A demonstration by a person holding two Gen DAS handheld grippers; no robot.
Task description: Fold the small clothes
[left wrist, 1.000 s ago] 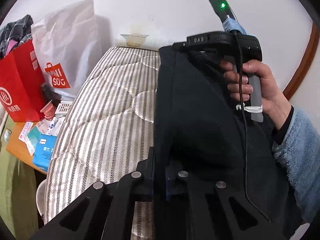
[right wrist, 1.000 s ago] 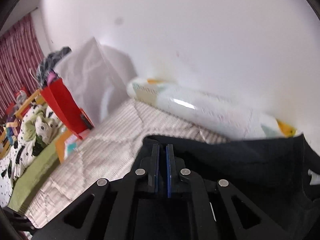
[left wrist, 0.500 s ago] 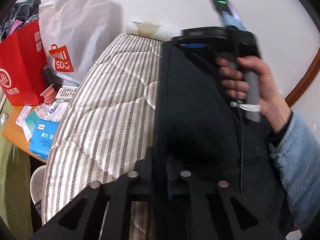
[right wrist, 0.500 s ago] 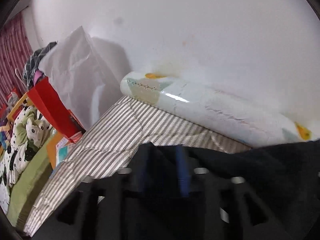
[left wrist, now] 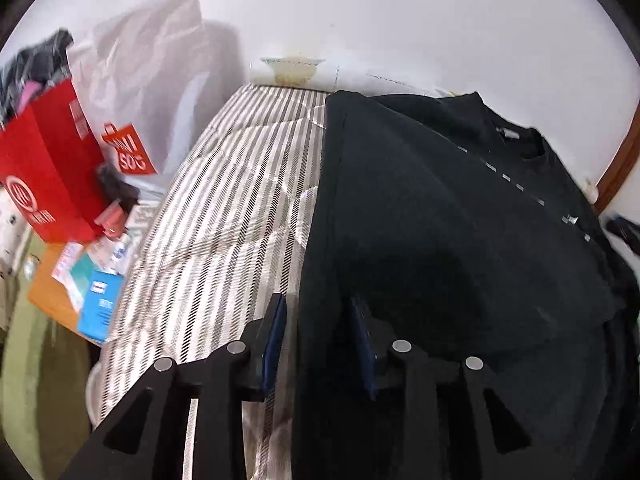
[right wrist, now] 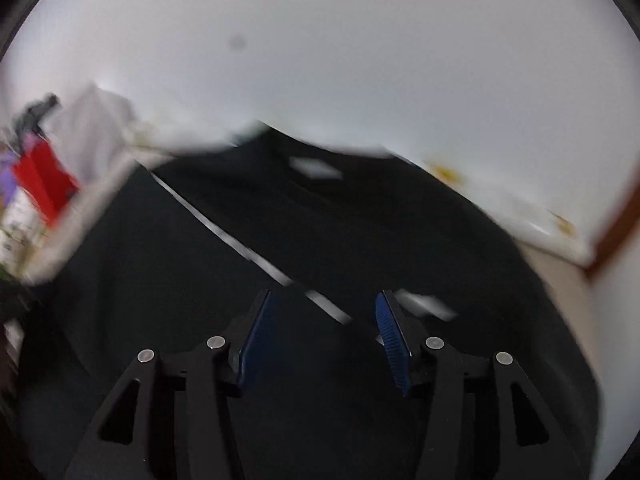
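A black T-shirt (left wrist: 440,220) lies on the striped mattress (left wrist: 224,216), one side folded over, with a dashed white line and the neck label toward the wall. My left gripper (left wrist: 318,320) is open, its blue pads either side of the shirt's folded left edge. My right gripper (right wrist: 324,320) is open and empty above the shirt (right wrist: 360,232); this view is blurred by motion. In the left wrist view only a dark tip, which may be the right gripper, shows at the right edge.
A red paper bag (left wrist: 44,168) and a white shopping bag (left wrist: 152,92) stand left of the mattress. Small packets (left wrist: 96,276) lie on an orange surface below them. A wrapped roll (left wrist: 292,68) lies against the white wall.
Both grippers have opened and let go of the shirt. The shirt's side now lies folded over on the mattress. The right gripper has pulled away to the right.
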